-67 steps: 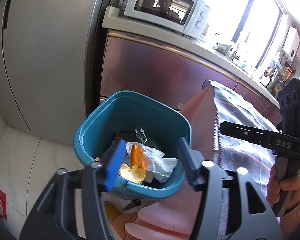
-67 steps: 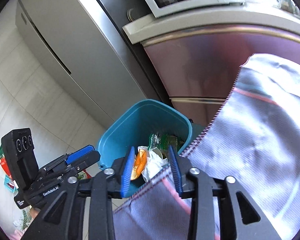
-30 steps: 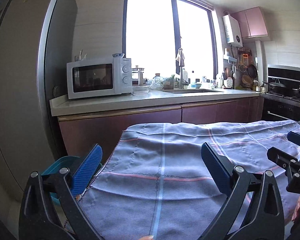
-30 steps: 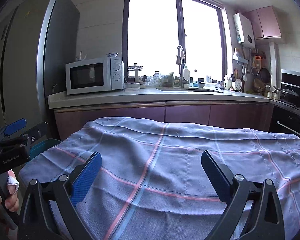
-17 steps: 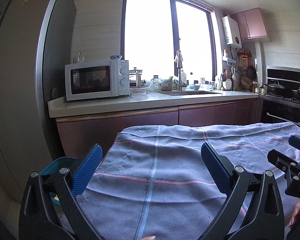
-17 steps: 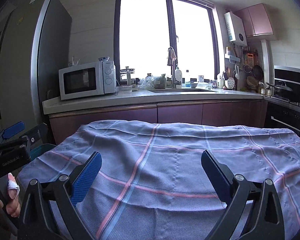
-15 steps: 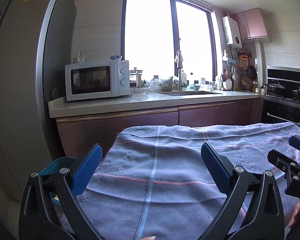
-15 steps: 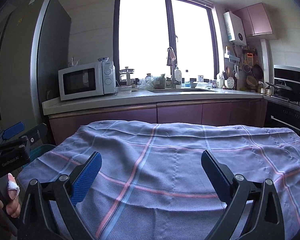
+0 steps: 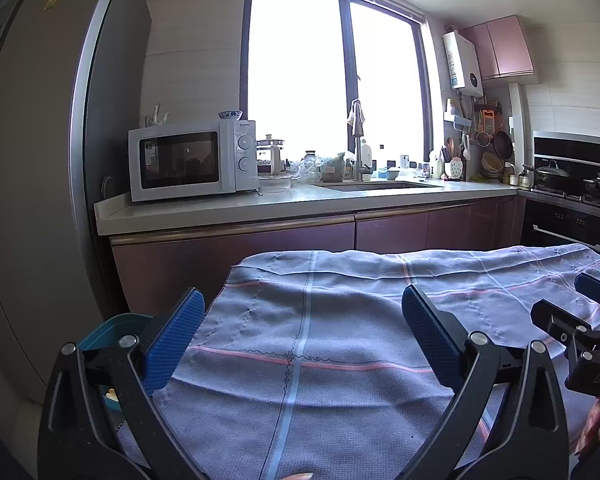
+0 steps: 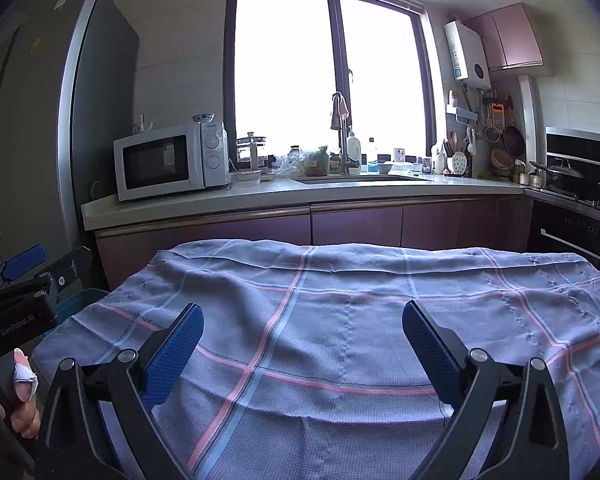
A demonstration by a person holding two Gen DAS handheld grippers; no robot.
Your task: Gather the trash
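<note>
Bin (image 9: 112, 330) sits low at the left, beside the cloth (image 9: 320, 344) edge (only its teal rim shows, partly behind the left gripper (image 9: 300, 340)). Both the left gripper and the right gripper (image 10: 302, 346) hang over the cloth with jaws wide apart, holding nothing. A microwave (image 9: 192, 160) stands on the worktop (image 9: 300, 204) beyond.
</note>
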